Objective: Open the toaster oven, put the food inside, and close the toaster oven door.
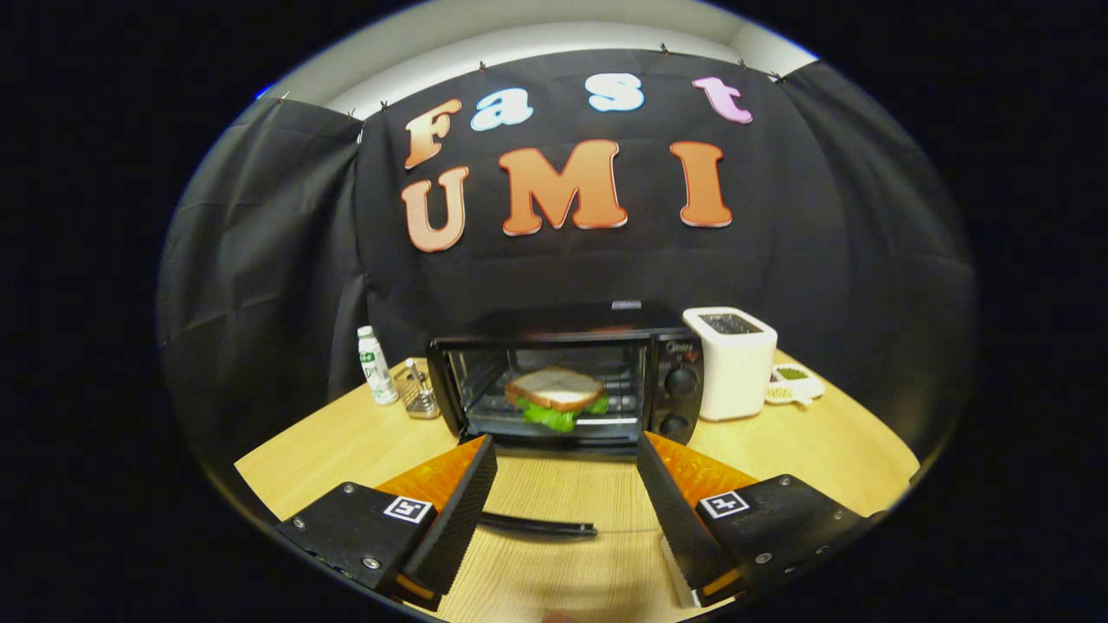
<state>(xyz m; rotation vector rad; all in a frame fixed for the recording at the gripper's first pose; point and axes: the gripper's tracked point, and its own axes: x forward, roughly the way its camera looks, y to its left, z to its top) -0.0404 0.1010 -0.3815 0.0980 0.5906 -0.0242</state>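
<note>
Black cloth backs a light wood-grain table where a black toaster oven stands facing the gripper, its long axis running crosswise and its glass door dropped flat toward the fingers, the dark handle bar lying between them. On the wire rack inside the toaster oven rests a sandwich of sliced bread with ruffled green lettuce at its lower edge. Both ridged fingers stand wide apart just short of the toaster oven, holding nothing. Right of the toaster oven sits a boxy white pop-up toaster, then a small white dish. Left of the toaster oven stand a metal rack and a white bottle.
</note>
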